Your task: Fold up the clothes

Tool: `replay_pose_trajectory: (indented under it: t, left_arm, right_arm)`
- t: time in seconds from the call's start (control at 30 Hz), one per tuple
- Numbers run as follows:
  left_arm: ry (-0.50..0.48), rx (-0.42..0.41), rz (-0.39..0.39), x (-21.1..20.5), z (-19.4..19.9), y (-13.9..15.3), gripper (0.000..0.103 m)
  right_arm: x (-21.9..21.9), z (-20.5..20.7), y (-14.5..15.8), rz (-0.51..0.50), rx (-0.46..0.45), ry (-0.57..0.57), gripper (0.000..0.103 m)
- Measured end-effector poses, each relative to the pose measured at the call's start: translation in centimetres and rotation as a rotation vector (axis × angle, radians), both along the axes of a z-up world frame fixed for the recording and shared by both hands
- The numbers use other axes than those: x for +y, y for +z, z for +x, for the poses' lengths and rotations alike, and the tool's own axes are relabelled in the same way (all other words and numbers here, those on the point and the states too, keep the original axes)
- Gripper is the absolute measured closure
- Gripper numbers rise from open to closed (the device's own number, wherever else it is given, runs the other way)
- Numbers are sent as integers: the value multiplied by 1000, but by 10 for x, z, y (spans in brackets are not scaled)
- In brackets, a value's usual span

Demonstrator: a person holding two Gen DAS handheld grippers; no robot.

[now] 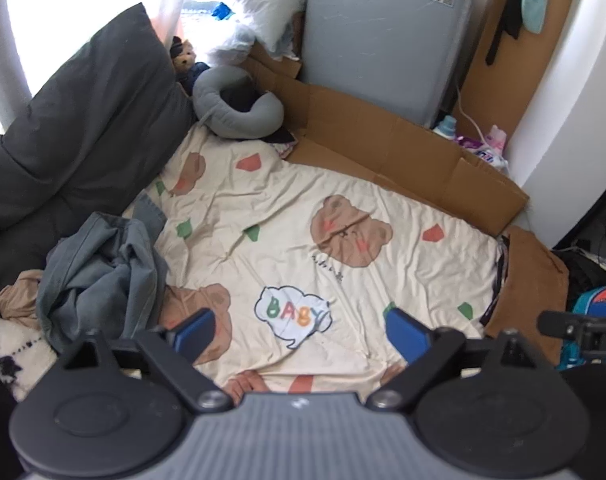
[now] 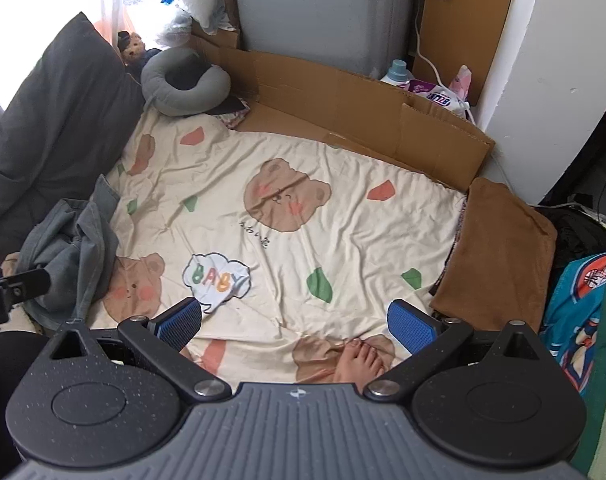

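A crumpled grey-blue garment (image 1: 99, 268) lies in a heap at the left edge of a cream bedsheet (image 1: 287, 208) printed with bears; it also shows in the right wrist view as the grey-blue garment (image 2: 67, 248). A tan garment (image 1: 17, 300) peeks out under it. My left gripper (image 1: 301, 336) hangs above the sheet with its blue pads wide apart and nothing between them. My right gripper (image 2: 299, 322) is likewise open over the sheet (image 2: 303, 200), empty. Each gripper's tip shows at the edge of the other's view.
A dark grey duvet (image 1: 75, 132) is piled at the left. A grey neck pillow (image 1: 239, 104) and flattened cardboard (image 1: 383, 140) border the far side. A brown folded cloth (image 2: 499, 256) lies at the right. A person's bare foot (image 2: 361, 360) rests on the sheet.
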State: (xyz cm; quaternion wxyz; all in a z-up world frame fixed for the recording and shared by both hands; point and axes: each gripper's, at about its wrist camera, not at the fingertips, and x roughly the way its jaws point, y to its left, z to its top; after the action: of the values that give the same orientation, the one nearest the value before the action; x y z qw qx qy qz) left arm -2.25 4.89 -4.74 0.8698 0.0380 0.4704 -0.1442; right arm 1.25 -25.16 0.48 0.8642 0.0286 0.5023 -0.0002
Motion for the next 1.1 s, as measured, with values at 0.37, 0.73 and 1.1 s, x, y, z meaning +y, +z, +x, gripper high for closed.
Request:
replay_pose_trajectory:
  t: [0.37,0.73,1.1]
  left_arm:
    - [-4,-2,8,3,1,-1,14]
    - [-7,-3,10,0,0,0,15]
    - [-11,5,1,1,2,-1,14]
  right_arm:
    - [-3,-1,1,-17,1,-12,1]
    - [-7,1,1,-23,2,-8,1]
    - [-4,1,1,-27,1,-8,1]
